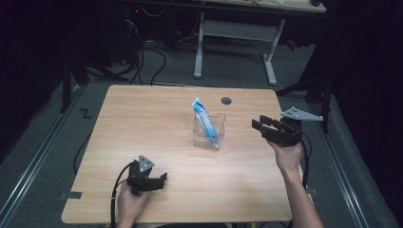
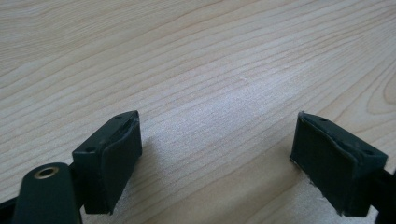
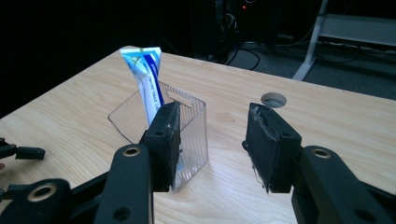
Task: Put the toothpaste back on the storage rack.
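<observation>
Left tool [image 2: 217,163] spread wide, empty, low over table [image 2: 196,60]; right tool [image 3: 212,142] spread, empty, near tube [image 3: 147,81].

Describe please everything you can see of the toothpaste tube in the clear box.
The toothpaste tube is a soft-looking white tube printed in blue, with a flat crimped end on top. It stands tilted inside the clear plastic box near the middle of the wooden table, its lower end down in the box and its upper part rising above the rim. It seems to lean on the box wall. Neither gripper touches it; the cap end is hard to make out.
</observation>
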`<state>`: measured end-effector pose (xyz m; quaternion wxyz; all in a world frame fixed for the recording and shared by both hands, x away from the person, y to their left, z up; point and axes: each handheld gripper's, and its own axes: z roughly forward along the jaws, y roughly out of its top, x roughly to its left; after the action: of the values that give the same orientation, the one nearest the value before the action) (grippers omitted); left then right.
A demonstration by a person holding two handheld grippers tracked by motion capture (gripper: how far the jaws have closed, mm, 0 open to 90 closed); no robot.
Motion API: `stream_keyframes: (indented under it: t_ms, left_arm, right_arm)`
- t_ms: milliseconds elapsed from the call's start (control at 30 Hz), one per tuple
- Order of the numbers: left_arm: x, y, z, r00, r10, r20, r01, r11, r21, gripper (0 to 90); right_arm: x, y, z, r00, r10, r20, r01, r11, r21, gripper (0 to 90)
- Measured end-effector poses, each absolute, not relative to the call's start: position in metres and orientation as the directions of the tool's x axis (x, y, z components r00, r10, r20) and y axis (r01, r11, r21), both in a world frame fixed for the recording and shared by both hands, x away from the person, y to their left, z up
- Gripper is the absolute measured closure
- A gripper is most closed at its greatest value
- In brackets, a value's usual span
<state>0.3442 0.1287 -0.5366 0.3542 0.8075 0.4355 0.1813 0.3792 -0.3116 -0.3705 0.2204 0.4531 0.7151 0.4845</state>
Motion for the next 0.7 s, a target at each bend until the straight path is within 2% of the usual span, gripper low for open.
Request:
stream_keyframes:
  t_ms: [700]
  left_arm:
    - [0.344, 0.128, -0.537, 0.554, 0.833, -0.015, 0.574, -0.369, 0.731, 16.3]
  right_arm:
    - [0.361, -0.328, -0.388, -0.456, 0.88, 0.137, 0.458, 0.1, 0.883, 54.1]
